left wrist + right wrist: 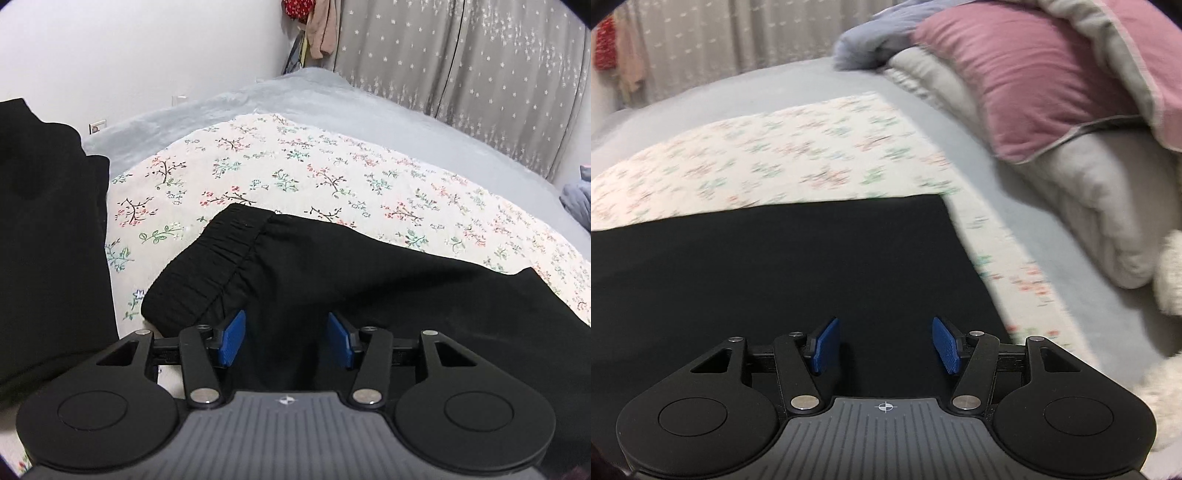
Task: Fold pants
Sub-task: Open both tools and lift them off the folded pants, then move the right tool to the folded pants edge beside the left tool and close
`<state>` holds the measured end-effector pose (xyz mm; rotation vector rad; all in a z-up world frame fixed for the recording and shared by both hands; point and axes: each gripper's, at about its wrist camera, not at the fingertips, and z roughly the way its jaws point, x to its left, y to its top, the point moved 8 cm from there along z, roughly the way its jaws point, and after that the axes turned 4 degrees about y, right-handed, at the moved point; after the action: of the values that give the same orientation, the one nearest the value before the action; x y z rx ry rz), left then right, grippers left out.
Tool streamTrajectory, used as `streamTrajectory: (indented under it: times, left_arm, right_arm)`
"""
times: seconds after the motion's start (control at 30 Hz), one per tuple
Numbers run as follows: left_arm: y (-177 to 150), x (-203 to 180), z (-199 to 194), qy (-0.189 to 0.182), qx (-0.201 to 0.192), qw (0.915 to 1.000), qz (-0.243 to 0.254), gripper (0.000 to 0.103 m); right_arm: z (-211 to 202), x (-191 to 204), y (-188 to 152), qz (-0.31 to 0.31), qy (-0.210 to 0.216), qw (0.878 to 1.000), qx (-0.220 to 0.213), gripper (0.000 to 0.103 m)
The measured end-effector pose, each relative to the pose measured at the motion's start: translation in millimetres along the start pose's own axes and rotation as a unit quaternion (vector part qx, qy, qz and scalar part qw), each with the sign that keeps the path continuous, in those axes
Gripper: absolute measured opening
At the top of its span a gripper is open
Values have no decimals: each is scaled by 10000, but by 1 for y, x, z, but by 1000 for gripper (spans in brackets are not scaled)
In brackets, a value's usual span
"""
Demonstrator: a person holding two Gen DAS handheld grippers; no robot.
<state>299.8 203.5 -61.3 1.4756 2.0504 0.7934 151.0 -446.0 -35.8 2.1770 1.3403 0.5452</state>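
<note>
So the pants (332, 266) lie across the near part of the floral sheet (295, 166), waistband (218, 254) at the left end. That sheet sits on the bed (332, 92), curtains (480, 66) behind it. Pillows (1052, 110) pile up at the right, and another garment (48, 229) lies left of the pants.

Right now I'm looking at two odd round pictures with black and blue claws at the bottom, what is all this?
Each picture comes from a camera on a hand-held gripper, looking along its fingers. One shows the left gripper, the other the right gripper. Both stand open over black pants spread on a floral sheet on a bed; neither holds anything. The elastic waistband lies by the left gripper. More black fabric lies further left. Pillows are piled behind.
</note>
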Motion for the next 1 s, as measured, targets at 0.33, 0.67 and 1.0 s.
streamTrajectory:
  times: [0.33, 0.67, 1.0]
  left_arm:
    - [8, 5, 10, -371, 511, 9975, -321, 57]
    - [-6, -28, 26, -291, 765, 9966, 59, 65]
    - [-22, -107, 18, -1278, 903, 9871, 329, 65]
  right_arm:
    - [15, 24, 3, -481, -453, 9977, 128, 67]
    - [29, 64, 9, -471, -182, 9986, 167, 68]
    - [25, 207, 23, -1368, 1920, 9718, -76, 68]
